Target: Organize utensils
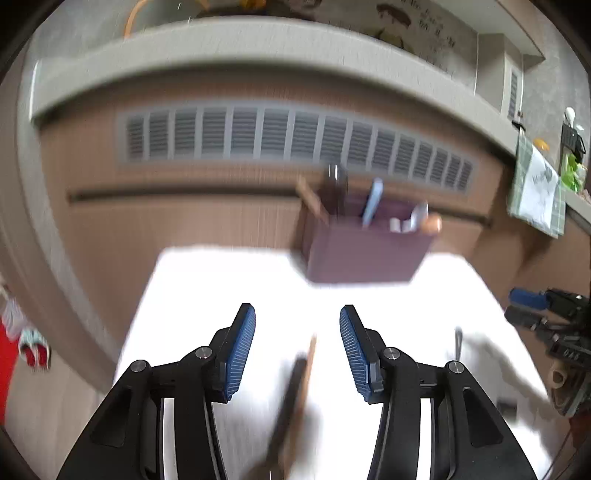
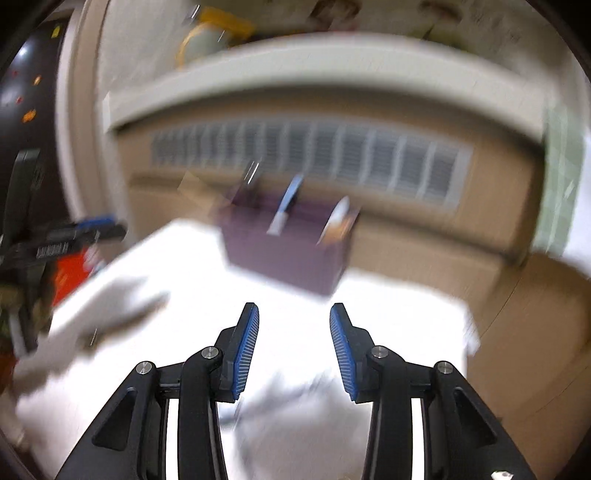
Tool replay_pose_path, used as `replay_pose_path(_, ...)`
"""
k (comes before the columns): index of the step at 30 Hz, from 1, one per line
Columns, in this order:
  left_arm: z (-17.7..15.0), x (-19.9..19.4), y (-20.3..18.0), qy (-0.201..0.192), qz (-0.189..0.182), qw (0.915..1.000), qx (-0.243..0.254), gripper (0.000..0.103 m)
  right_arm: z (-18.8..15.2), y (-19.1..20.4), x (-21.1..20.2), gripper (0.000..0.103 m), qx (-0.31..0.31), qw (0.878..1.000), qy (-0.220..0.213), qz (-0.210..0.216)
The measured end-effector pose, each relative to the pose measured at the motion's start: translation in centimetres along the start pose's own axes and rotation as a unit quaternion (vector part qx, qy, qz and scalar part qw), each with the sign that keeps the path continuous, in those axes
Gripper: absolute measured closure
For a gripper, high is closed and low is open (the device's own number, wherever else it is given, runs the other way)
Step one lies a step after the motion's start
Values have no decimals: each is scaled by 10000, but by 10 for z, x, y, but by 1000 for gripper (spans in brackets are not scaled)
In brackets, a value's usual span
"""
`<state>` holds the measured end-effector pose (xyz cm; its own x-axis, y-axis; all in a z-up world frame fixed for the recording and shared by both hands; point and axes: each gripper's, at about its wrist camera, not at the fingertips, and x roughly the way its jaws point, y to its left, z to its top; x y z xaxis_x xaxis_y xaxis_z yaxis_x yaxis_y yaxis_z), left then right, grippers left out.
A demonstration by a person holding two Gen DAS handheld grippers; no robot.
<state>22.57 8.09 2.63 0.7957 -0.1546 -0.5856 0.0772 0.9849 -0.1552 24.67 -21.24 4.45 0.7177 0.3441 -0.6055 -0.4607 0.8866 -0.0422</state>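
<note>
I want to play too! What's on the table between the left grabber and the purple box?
Nothing: bare white table between left hand-held gripper and purple box, in the left wrist view.

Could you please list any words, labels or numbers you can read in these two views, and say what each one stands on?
None can be read.
Poster on the back wall: dark lettering, too blurred to read.
Hanging towel: a grey print, illegible.
Purple utensil box: no label visible.
</note>
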Motion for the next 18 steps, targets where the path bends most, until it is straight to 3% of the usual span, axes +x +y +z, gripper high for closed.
replay_pose_path(5,-47,-17,15,400,25,9990,-172,54,-49,14,11,66,105,9967,756,273)
replay_pose_path(14,-84,-40,30,725,187,9971,-161,54,-86,38,27,67,-227,9901,1377,139)
replay_pose_path(18,-89,-29,36,882,168,9956,-276,54,-94,27,16,67,9,9909,1339,130)
